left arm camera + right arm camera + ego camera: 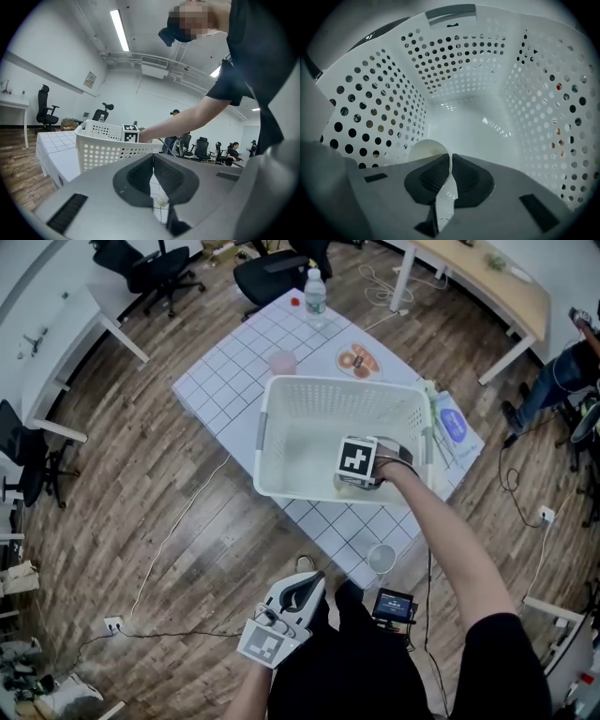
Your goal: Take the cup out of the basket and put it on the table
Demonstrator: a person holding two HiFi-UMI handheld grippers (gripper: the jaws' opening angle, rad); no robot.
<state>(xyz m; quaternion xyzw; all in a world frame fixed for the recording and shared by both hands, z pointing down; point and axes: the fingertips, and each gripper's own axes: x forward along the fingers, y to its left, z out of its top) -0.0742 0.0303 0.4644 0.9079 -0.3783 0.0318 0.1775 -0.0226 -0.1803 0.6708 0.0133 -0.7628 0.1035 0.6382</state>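
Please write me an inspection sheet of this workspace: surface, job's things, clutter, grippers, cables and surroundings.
Surface: table with white checked cloth, on wooden floor.
Job's things: cup inside the white basket, not yet out.
Clutter: water bottle, pink cup, plate of food, clear cup near the table's front edge.
Grippers: right gripper jaws shut on the cup's wall; left gripper shut, empty, held near the person.
Cables: cable across the floor to a socket.
Surroundings: office chairs, desks.
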